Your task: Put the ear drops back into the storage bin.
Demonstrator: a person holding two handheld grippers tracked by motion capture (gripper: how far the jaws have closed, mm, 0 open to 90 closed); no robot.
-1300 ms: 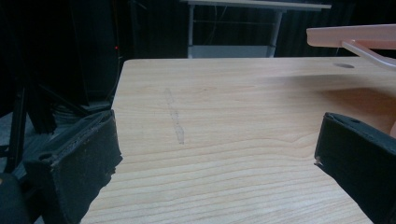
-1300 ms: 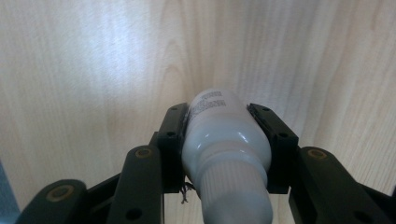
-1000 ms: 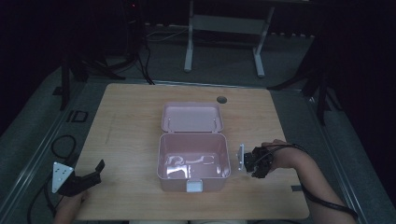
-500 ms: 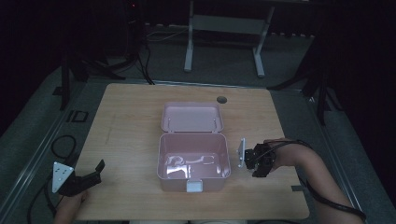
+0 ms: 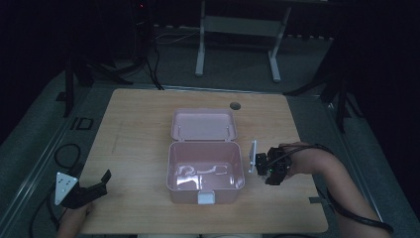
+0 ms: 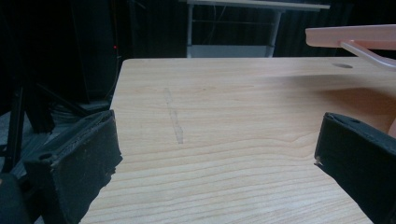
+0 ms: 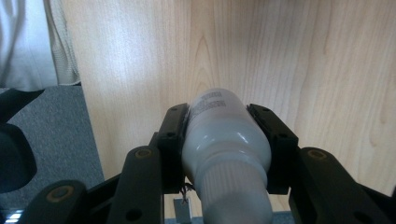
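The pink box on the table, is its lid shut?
No, the pink box stands open, its lid folded back flat on the table behind it.

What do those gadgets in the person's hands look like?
Both tongs are black with two thick, blocky jaws. The left tongs carry a grey three-cornered plate with small dots. The right tongs have bolt holes along the jaws, and a black cable trails back along the bare forearm.

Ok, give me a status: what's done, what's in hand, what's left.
Done: the pink box sits open mid-table, lid laid back. In hand: the right gripper is shut on a white bottle, held beside the box's right wall. The left gripper is open near the table's front left corner. Left, probably: placing the bottle in the box, perhaps closing the lid.
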